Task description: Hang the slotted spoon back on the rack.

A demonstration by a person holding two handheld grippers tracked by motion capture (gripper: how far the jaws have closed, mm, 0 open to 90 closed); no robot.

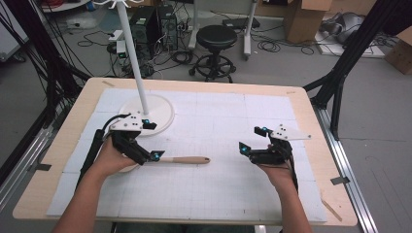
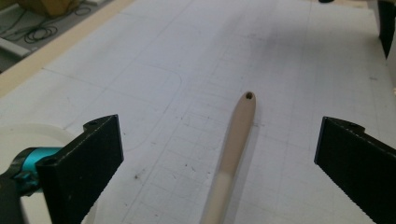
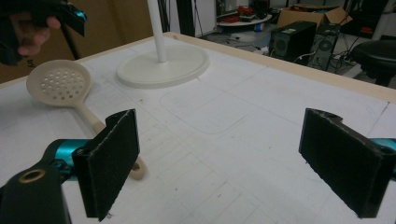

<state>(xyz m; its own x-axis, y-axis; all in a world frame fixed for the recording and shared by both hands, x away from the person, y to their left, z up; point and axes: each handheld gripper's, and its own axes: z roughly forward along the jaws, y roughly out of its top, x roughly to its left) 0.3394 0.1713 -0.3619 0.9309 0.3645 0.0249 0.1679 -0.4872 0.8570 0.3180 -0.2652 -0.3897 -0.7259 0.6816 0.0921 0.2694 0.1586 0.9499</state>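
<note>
Cream-coloured plastic makes up the skimmer spoon (image 1: 182, 159) that lies flat on the white gridded mat (image 1: 218, 194) covering the bench, towards its left edge. Its long handle points to the right across the mat, and a small hanging hole sits at the tip of it. The perforated round bowl lies at the left end, near the bench's left edge, just in front of the white round base of a stand (image 1: 155, 109) whose pole rises from it near the far left corner.

The left gripper (image 1: 150, 141) hangs just above the spoon, over the handle near the bowl. Its two black jaws stand wide apart, one on each side of the handle, touching nothing.

The right gripper (image 1: 252, 139) hovers over the right half of the mat, well apart from the handle's tip. Its jaws are spread wide too and hold nothing.
</note>
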